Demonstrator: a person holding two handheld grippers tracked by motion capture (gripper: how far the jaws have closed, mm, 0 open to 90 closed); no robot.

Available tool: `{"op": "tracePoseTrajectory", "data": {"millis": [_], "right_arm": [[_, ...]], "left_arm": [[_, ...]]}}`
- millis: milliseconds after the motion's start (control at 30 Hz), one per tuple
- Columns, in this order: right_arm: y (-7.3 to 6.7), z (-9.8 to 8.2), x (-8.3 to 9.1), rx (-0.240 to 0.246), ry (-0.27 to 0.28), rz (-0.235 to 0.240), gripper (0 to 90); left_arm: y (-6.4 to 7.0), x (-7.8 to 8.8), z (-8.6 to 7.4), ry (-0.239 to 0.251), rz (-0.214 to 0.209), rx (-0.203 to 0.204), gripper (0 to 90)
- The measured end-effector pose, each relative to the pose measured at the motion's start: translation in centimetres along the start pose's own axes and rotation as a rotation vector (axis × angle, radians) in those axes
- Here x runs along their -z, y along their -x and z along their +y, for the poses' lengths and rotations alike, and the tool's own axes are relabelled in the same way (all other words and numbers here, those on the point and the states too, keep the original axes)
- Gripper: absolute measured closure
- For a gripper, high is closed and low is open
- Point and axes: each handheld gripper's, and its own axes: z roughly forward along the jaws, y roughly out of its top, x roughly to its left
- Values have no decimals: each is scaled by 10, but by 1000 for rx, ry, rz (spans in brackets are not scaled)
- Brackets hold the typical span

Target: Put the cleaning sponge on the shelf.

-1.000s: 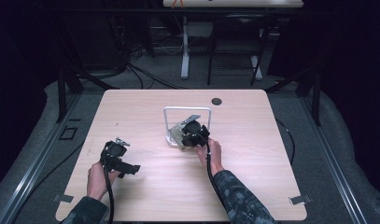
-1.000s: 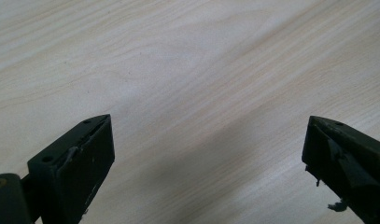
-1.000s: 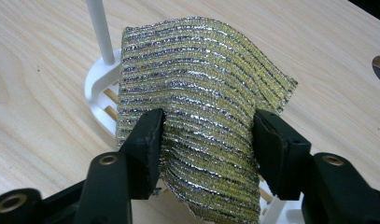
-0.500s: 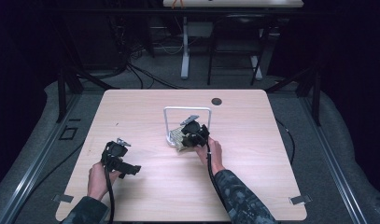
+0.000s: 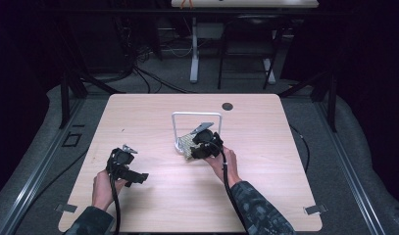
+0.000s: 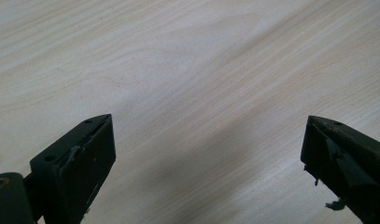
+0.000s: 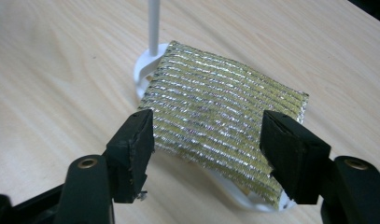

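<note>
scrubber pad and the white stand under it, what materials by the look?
Scrubber pad: seemingly woven metallic thread over yellow sponge, glittery silver-gold ribbed rows. White stand: probably plastic or painted metal, smooth and glossy; can't tell which. Table: pale wood-grain, likely laminate.

Dim lab, lone wooden table point(image 5: 153, 112), floor cables point(image 5: 153, 78), metal framing point(image 5: 64, 93)
</note>
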Motion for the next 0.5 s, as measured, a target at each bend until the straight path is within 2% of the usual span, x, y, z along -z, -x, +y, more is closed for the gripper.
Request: {"op": "tracePoseTrajectory", "data": {"millis": [200, 500], "right_arm": [[2, -5, 19, 4, 3, 24, 313], [13, -19, 48, -13, 1, 23, 250]], "left_arm": [[1, 0, 0, 1, -5, 0, 21], [2, 0, 0, 10, -9, -7, 16]]}}
